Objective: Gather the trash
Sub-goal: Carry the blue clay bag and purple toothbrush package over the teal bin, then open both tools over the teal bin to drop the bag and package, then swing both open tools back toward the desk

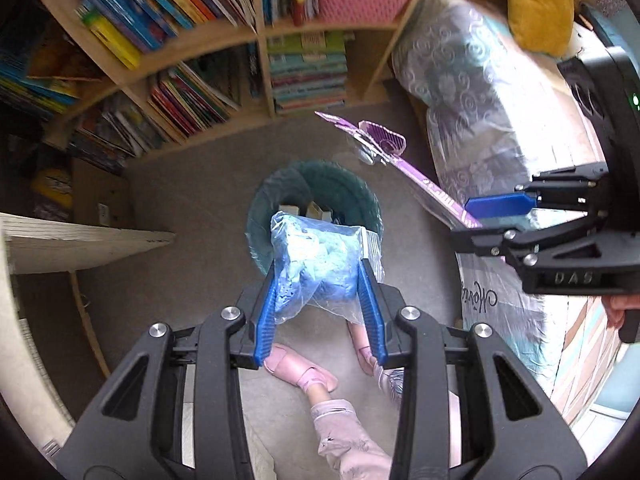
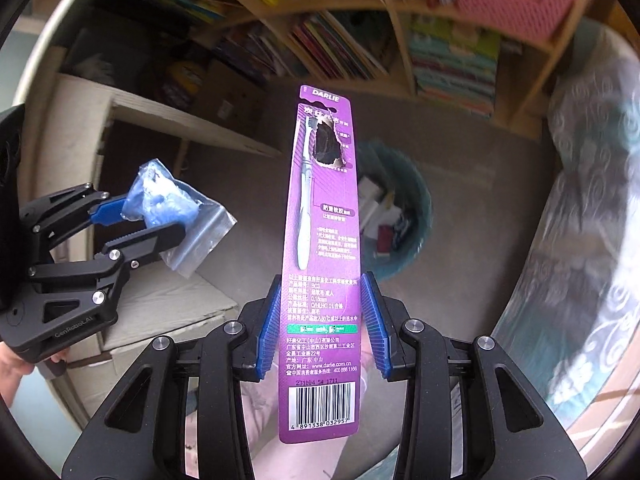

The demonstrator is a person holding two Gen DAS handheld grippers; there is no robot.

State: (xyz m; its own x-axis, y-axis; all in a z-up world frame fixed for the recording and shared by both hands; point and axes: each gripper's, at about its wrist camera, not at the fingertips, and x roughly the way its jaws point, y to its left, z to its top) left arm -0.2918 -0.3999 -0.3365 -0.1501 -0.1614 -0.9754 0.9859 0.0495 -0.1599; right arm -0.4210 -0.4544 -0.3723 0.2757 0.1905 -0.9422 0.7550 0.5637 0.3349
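The left gripper (image 1: 318, 280) has its jaws narrowed on a clear bag (image 1: 320, 260) stuffed with crumpled blue material; the bag sits between the blue pads (image 1: 370, 312) and bulges out past their tips. Just beyond and below the jaws stands a teal bin (image 1: 360, 196) on the grey floor (image 1: 192, 200), lined with a plastic film and already holding a few small boxes. The bag hangs over the bin's near rim.

The right gripper (image 2: 322, 312) has its jaws closed on a purple card (image 2: 320, 200), a torn toothbrush pack printed DARLIE, held by its two long edges. The card runs straight out past the jaw tips and also back between the fingers toward the camera, barcode end nearest. Ahead and to the right of these jaws, beyond the card, lies the same bin (image 2: 420, 200).

In the left view the card (image 1: 400, 156) sticks out from the right gripper (image 1: 476, 220) toward the space above the bin. In the right view the left gripper (image 2: 160, 220) and the bag (image 2: 172, 200) sit off to the left of the jaws.

A bookshelf (image 1: 256, 32) stands behind the bin, and a bed (image 1: 480, 100) with a patterned cover lies to the right.
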